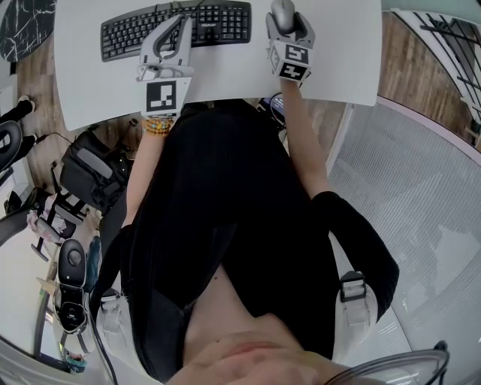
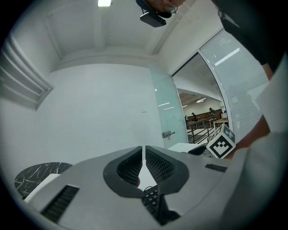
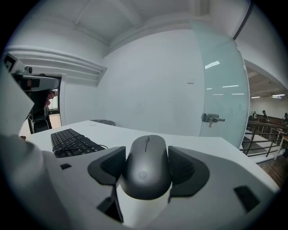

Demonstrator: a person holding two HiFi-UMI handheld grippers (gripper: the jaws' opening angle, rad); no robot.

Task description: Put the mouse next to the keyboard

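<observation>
- Pinching the dark grey rounded plastic mouse [image 3: 147,164] by its sides, the right gripper [image 1: 285,22] holds it just right of the black keyboard [image 1: 225,19], likely its intended spot.
- The left gripper [image 2: 144,155], jaws pressed together and empty, hovers over the keyboard, uninvolved.

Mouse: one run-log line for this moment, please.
mouse: clamped in right hand-held gripper | position: right of keyboard | left hand-held gripper: shut, empty
</observation>
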